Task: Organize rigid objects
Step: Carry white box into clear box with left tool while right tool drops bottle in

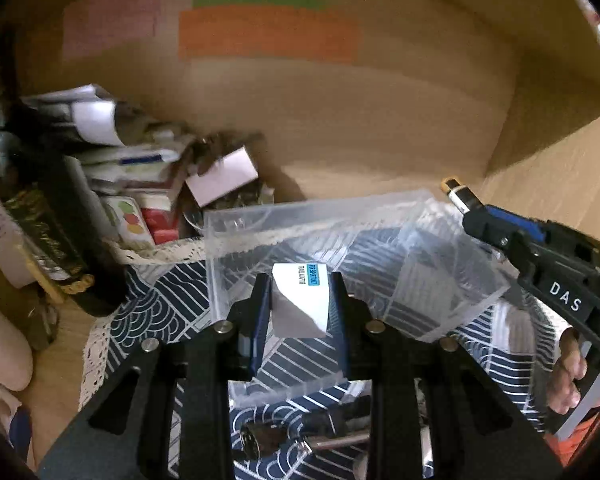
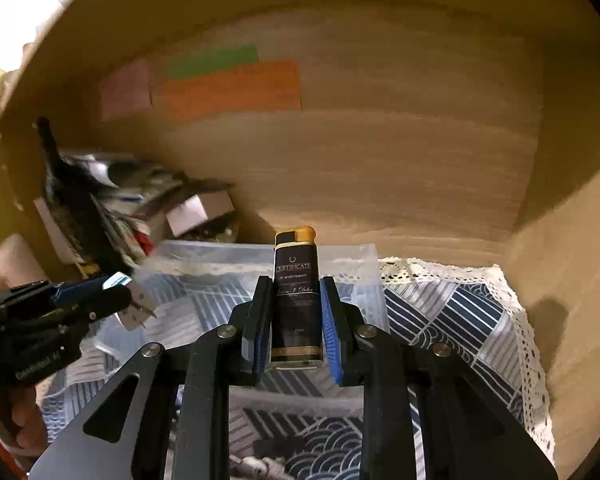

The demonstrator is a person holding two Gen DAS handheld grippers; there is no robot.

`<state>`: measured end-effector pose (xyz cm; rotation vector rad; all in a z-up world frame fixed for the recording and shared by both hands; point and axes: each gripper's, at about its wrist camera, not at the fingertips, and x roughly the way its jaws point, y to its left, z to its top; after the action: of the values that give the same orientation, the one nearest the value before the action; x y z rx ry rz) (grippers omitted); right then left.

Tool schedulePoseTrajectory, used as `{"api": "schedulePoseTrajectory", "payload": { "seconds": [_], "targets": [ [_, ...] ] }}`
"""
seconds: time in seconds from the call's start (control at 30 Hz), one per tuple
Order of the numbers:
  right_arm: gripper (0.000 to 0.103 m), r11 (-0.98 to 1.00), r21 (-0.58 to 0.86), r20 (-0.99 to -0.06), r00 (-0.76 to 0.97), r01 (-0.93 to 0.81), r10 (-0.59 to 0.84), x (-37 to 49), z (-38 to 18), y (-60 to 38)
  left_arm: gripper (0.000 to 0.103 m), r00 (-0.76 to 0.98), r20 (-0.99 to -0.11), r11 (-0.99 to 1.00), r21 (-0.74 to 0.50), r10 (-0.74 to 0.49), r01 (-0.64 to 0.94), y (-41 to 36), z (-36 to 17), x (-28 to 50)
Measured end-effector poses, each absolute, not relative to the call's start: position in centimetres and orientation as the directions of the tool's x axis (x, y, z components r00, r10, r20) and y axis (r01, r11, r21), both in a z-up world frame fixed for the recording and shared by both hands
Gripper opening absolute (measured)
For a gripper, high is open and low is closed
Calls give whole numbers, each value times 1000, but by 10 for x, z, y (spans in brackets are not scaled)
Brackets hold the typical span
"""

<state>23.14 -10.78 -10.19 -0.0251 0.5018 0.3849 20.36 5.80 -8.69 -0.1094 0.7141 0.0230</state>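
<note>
My left gripper [image 1: 300,292] is shut on a small white box with a blue label [image 1: 300,300] and holds it over a clear plastic bin [image 1: 440,248]. My right gripper [image 2: 294,312] is shut on a black lighter with a yellow top [image 2: 296,288], upright, over the same clear bin [image 2: 220,264]. In the left wrist view the right gripper [image 1: 476,216] comes in from the right with the lighter's tip [image 1: 454,190] showing. In the right wrist view the left gripper [image 2: 128,296] sits at the left with the white box [image 2: 136,304].
A blue patterned cloth with lace trim [image 2: 460,312] covers the shelf floor. A pile of boxes, papers and a dark bottle [image 1: 60,232] crowds the left. Wooden walls [image 1: 380,100] close the back and right. Small metal items [image 1: 300,436] lie near the front.
</note>
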Motion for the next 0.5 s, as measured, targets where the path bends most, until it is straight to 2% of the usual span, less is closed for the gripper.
{"api": "schedulePoseTrajectory", "payload": {
  "seconds": [0.3,0.5],
  "targets": [
    [21,922,17,-622,718,-386,312,282,-135,-82,28,693,-720,997,-74,-35,-27,54,-116,236],
    [21,912,-17,-685,670,-410,288,295,-156,-68,28,670,-741,997,-73,-46,-12,56,-125,244]
  ]
}}
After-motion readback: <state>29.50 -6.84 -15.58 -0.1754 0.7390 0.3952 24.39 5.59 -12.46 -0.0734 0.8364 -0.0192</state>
